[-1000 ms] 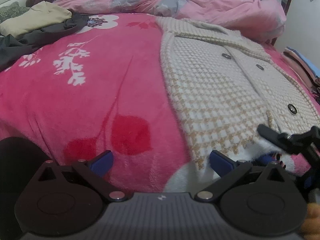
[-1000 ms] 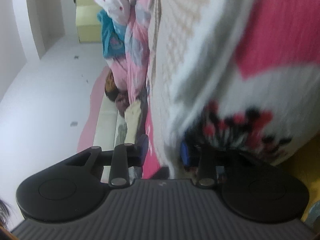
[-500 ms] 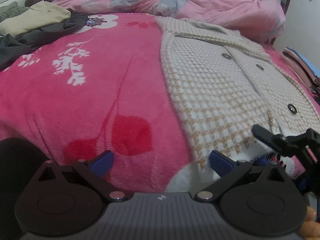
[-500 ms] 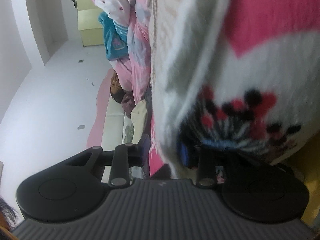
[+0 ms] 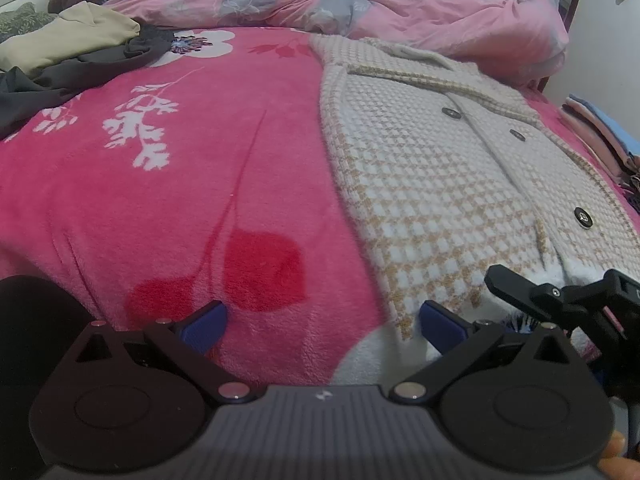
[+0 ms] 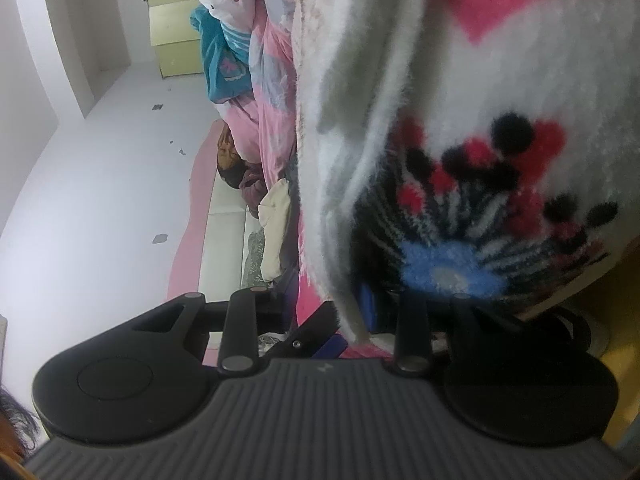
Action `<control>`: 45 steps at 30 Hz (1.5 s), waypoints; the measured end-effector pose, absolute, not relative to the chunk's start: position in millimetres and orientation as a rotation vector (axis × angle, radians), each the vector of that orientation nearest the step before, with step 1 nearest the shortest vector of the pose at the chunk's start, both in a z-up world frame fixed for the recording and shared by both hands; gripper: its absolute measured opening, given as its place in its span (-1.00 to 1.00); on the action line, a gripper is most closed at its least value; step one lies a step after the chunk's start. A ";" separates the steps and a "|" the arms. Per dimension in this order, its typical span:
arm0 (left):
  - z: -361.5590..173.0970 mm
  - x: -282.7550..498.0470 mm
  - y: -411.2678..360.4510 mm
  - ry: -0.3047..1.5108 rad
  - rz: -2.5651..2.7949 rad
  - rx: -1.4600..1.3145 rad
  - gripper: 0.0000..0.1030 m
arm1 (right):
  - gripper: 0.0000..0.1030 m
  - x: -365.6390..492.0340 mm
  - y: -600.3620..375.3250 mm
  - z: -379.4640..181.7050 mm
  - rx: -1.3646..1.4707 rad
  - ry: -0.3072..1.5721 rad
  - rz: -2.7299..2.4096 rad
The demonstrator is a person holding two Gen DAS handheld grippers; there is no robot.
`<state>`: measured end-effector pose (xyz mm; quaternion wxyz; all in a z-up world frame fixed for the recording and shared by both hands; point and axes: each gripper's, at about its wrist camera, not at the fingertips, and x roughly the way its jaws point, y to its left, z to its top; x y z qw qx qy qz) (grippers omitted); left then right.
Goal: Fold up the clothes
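The left gripper (image 5: 320,320) is spread wide and empty, low over the pink blanket (image 5: 180,184), with the near hem corner of the checked coat (image 5: 440,184) just inside its right finger. The right gripper (image 6: 320,316) is turned sideways at that hem; fluffy fabric hangs between its fingers, but whether they pinch it I cannot tell. Ahead, the coat lies flat and buttoned; no fold looks made yet. Other clothes (image 5: 72,60) lie beyond to the left.

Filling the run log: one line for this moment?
left hand-held gripper open | right hand-held gripper at hem | beige houndstooth buttoned coat flat
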<state>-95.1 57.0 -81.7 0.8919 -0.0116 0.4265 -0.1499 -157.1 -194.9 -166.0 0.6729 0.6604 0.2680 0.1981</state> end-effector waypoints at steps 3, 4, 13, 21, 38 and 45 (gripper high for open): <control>-81.9 -94.8 57.8 0.885 -0.313 -0.025 1.00 | -0.41 -159.7 -195.2 -167.9 1.495 0.610 0.446; -82.0 -94.6 58.2 0.885 -0.314 -0.026 1.00 | -0.42 -160.7 -195.4 -169.1 1.500 0.613 0.446; -82.8 -94.6 60.9 0.879 -0.322 -0.036 0.99 | -0.38 -167.8 -196.5 -176.9 1.558 0.646 0.447; -75.1 -101.4 103.7 0.774 -0.399 -0.242 0.96 | -0.21 -171.3 -187.9 -173.8 1.568 0.649 0.443; -104.2 -58.1 124.9 0.883 -0.722 -0.861 0.50 | -0.88 -143.5 -175.2 -161.8 1.565 0.578 0.526; -118.4 -36.0 105.3 0.963 -0.785 -0.974 0.64 | -0.92 -136.6 -178.8 -142.2 1.550 0.479 0.599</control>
